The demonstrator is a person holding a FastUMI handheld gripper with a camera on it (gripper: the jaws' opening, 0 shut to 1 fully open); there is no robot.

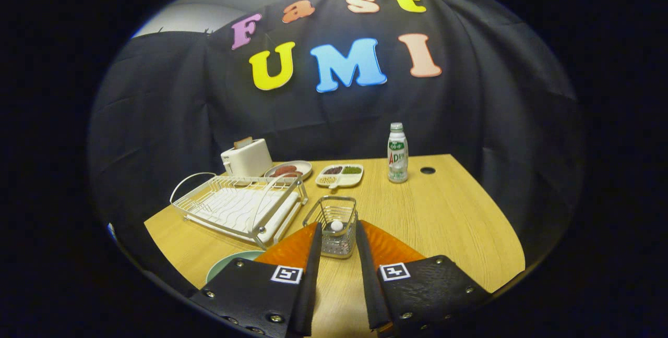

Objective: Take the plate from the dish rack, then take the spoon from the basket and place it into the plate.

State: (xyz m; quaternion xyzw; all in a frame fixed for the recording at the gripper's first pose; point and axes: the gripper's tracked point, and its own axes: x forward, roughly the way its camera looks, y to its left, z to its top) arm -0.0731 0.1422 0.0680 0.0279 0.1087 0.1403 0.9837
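Observation:
A small wire basket stands on the wooden table, right between my fingertips. The rounded white end of the spoon pokes up inside it. My gripper is open, its fingers flanking the basket about as wide as it, and I cannot tell whether they touch its sides. A pale green plate lies flat on the table just left of my left finger, partly hidden behind it. The white wire dish rack sits beyond the plate, to the left of the basket, with nothing in it.
At the back of the table stand a white toaster, a dish of sausages, a divided snack dish and a bottle. A cable hole lies beside the bottle. The table's right edge curves close by.

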